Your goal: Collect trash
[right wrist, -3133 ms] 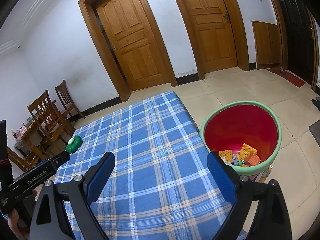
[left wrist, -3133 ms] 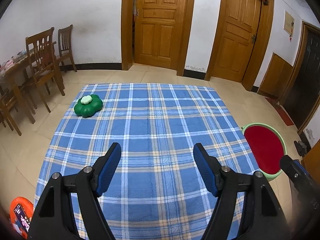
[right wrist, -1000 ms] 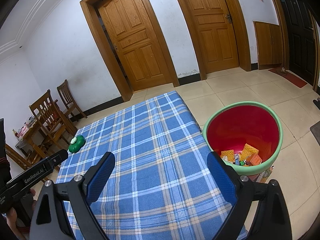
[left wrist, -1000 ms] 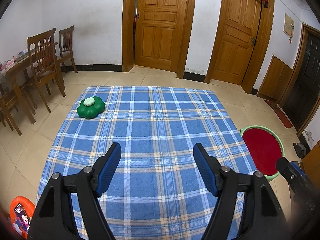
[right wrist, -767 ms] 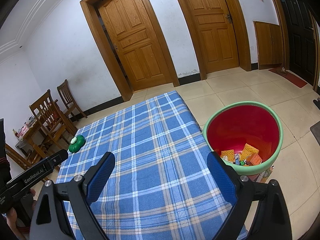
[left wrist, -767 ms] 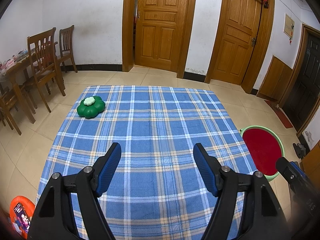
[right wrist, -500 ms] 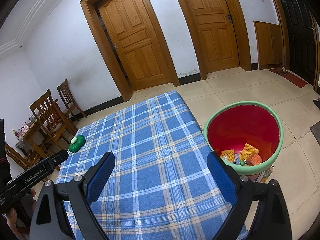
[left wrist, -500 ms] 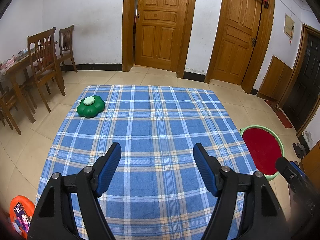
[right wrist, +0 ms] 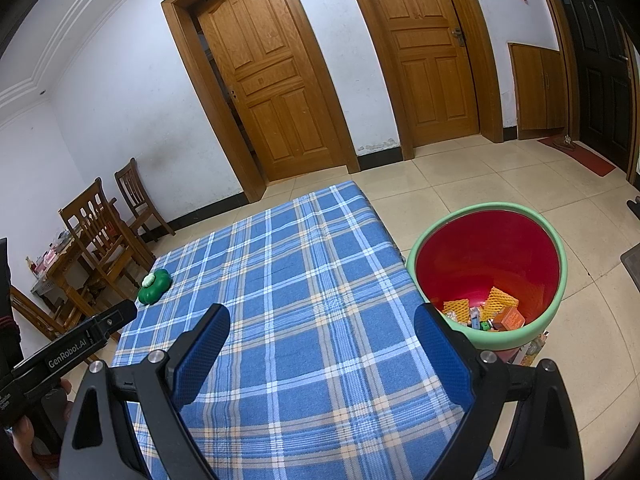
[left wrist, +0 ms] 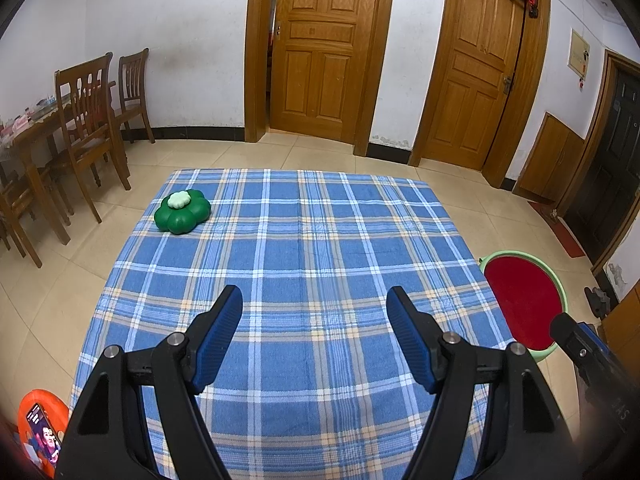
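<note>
Right wrist: bin [right wrist: 556, 280] with trash [right wrist: 486, 312] just beyond right gripper [right wrist: 322, 342], jaws spread, empty.

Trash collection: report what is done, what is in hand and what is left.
Done: several pieces of trash already lie in the bottom of the red bin beside the table. In hand: nothing; the left gripper and right gripper are both open and empty above the blue plaid cloth. Left: only a green flower-shaped object sits on the cloth's far left corner; whether it counts as trash is unclear.
</note>
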A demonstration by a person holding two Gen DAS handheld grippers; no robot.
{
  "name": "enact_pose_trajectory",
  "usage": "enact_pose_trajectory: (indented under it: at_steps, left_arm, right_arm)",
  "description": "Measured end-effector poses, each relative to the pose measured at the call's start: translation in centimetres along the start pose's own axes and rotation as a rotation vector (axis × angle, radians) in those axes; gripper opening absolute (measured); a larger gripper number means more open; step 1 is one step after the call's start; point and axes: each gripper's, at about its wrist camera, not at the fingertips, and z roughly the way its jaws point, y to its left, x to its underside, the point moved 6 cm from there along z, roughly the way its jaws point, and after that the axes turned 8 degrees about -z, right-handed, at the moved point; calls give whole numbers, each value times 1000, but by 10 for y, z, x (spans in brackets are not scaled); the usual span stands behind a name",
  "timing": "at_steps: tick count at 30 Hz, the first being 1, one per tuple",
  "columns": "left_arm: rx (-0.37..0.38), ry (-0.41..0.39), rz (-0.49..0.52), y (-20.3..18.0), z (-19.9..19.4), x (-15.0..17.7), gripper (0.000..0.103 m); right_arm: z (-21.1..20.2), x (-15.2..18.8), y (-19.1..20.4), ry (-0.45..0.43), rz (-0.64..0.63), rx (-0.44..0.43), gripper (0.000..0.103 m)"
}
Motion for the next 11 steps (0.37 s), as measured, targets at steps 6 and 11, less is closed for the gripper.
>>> enact_pose_trajectory:
  at_steps: [6,11]
  left_arm:
    - [1,3,-3,-1,-1,0,74]
    - [-2,5,-5,0,-1,1,74]
  right_arm:
    - [0,0,0,0,0,-1,95]
    - [0,1,1,1,1,0,95]
